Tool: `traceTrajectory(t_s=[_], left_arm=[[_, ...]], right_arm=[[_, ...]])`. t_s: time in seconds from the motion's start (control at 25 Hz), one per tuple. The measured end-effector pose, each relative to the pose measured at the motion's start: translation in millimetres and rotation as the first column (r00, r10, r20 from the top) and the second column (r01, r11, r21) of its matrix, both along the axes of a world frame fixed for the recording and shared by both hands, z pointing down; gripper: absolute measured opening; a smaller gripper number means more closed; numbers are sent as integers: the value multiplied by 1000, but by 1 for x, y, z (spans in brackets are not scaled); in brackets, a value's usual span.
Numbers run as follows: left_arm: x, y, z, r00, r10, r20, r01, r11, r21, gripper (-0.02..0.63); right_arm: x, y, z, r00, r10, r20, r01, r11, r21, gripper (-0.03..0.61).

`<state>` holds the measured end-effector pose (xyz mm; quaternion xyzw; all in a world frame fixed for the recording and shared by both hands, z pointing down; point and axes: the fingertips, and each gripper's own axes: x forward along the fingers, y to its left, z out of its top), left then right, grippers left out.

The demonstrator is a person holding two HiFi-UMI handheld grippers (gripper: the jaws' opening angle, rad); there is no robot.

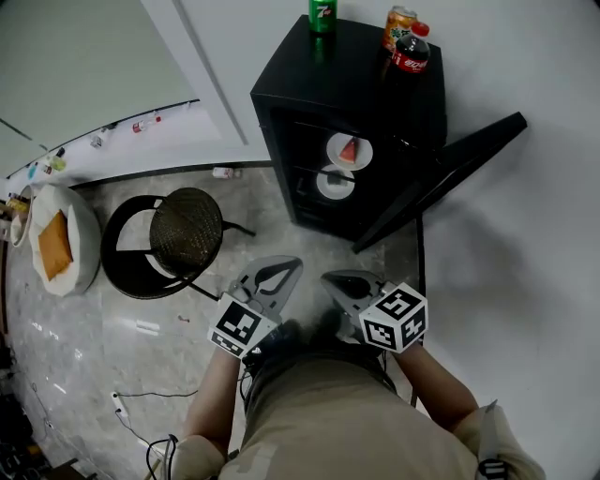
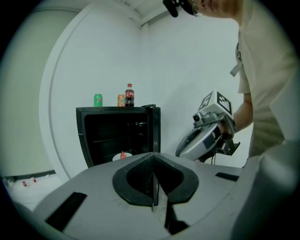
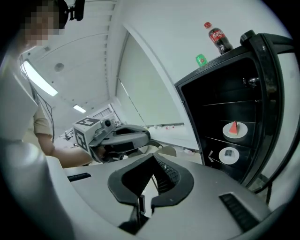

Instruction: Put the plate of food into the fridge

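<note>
Seemingly done: white plate with red food wedge point(image 1: 349, 151) sat inside black mini fridge point(image 1: 366, 84), upper centre | remaining: black fridge door point(image 1: 450, 173) stood open | left tongs point(image 1: 284, 269), right tongs point(image 1: 339, 281): closed, empty

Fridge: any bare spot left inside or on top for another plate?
On the fridge, the top's front half is bare; green can, orange can and cola bottle crowd the back edge. Inside, wedge plate and lower plate each take a shelf; the top shelf looks bare.

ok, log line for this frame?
fridge: door open | shelves: plate with red wedge above, second plate below | left gripper: shut, empty | right gripper: shut, empty
</note>
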<state>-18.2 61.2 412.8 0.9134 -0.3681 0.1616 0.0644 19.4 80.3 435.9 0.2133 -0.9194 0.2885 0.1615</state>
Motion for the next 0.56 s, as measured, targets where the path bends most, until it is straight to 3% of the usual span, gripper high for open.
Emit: traceTrajectory(t_s=[0.32, 0.56], left_arm=[[-29, 3, -13, 997, 59, 45, -62, 996, 63, 9], [-80, 35, -17, 997, 77, 31, -78, 996, 42, 9]], right_arm=[[-10, 14, 11, 998, 34, -57, -34, 999, -9, 21], [-54, 46, 5, 996, 85, -40, -86, 995, -42, 21]])
